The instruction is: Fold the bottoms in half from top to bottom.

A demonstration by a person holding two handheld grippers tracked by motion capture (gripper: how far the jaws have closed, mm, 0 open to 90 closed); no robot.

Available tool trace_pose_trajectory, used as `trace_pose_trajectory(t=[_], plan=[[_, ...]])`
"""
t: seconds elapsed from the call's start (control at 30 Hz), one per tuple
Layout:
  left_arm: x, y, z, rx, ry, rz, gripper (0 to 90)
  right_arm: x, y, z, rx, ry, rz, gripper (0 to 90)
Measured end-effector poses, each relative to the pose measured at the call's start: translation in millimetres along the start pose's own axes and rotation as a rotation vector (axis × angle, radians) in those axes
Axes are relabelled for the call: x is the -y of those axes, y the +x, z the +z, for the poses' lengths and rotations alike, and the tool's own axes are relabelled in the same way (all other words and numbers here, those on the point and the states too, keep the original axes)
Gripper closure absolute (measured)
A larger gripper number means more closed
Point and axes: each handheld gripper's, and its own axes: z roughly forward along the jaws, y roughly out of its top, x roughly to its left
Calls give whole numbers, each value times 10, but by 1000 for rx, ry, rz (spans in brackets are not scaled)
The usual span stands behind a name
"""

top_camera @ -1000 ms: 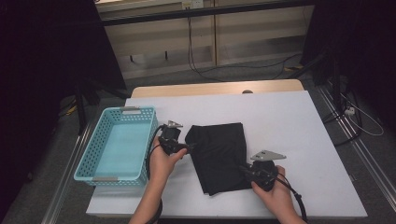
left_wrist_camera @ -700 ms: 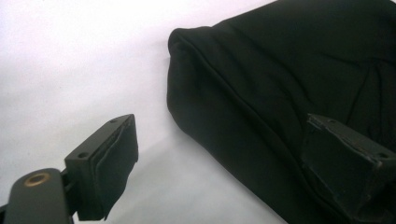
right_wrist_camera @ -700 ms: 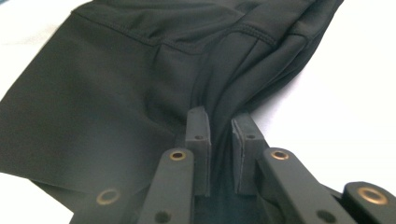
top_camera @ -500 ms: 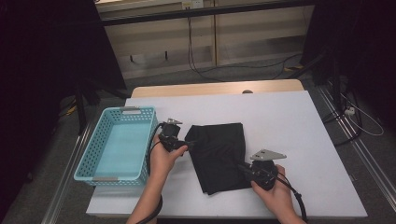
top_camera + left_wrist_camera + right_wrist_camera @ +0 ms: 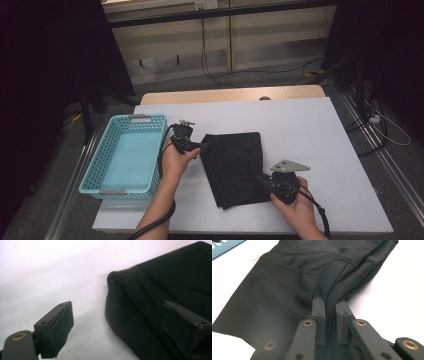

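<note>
One folded black garment [image 5: 235, 167] lies flat on the white table [image 5: 320, 125], a little to the right of the single turquoise basket [image 5: 125, 152], and two grippers work at opposite corners of it. The left gripper [image 5: 200, 146] sits at the cloth's upper-left corner with its jaws spread wide — they have just been widening and easing back a touch — one pad [image 5: 56, 331] over bare table, the other over the fabric, neither pressing it. The right gripper [image 5: 266, 181] is clamped on the lower-right edge — its two pads [image 5: 319, 315] pinch a raised fold of the cloth between them.
</note>
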Motion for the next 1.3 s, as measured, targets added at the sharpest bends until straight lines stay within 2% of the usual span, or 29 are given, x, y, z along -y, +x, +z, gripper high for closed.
trace_pose_trajectory(t=[0.13, 0.17, 0.2, 0.23, 0.3, 0.47, 0.53, 0.57, 0.63, 0.7, 0.8, 0.83, 0.87, 0.9, 0.97, 1.07, 1.3], plan=[[-41, -1, 81, -4, -4, 8, 161, 0, -4, -3, -4, -2, 1, 803], [-49, -7, 106, -10, -7, -4, 173, 1, -4, -3, -4, -2, 0, 803], [-62, 3, 122, -12, 0, 8, 181, 1, -3, -2, -5, -1, -2, 803], [-72, 5, 140, -8, -8, -2, 186, 2, -2, -1, -6, -2, -2, 803], [-93, 10, 186, 3, 12, -1, 247, -1, -2, -1, -7, -2, 1, 802], [-136, -8, 289, -8, 33, -10, 274, -4, -3, -2, -10, -3, 2, 803], [-140, -13, 323, 3, 51, -11, 294, -5, -2, 1, -10, -2, 3, 802], [-148, -30, 327, -14, 54, -20, 299, -4, -3, 3, -10, -2, 2, 802], [-166, -49, 328, -34, 76, 1, 325, -4, -3, 5, -10, -2, 3, 802], [-180, -63, 316, -38, 93, -6, 409, -4, 3, 11, -7, 0, -2, 802], [-204, -78, 305, -8, 125, -18, 570, -4, 10, 16, -6, -1, -6, 802], [-215, -91, 302, 20, 140, -36, 620, -5, 12, 17, -6, -3, -6, 802], [-218, -101, 310, 76, 151, -63, 763, -6, 11, 18, -6, -2, -6, 802], [-223, -123, 316, 68, 153, -60, 801, -7, 10, 17, -6, -3, -4, 803], [-240, -142, 316, 55, 166, -73, 808, -7, 10, 17, -5, -3, -5, 803], [-285, -108, 286, 63, 216, -101, 821, -10, 15, 7, -4, -8, -11, 804], [-454, -96, 144, -10, 320, -73, 830, -43, 26, 2, -8, -21, -6, 805]])
